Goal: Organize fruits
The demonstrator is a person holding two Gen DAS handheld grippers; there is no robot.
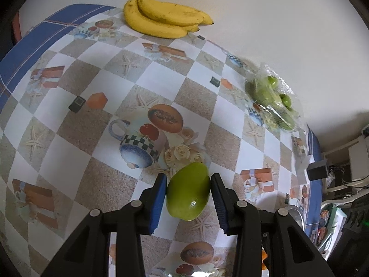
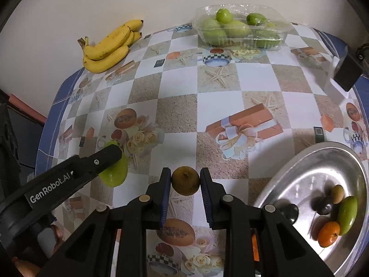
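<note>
My left gripper is shut on a green mango and holds it just above the patterned tablecloth; the mango also shows in the right wrist view, under the left gripper's finger. My right gripper is shut on a small brown round fruit. A metal tray at the lower right holds a green mango, an orange and a small greenish fruit.
A bunch of bananas lies at the table's far edge by the wall. A clear plastic box of green fruits stands at the back. A black box sits at the right edge.
</note>
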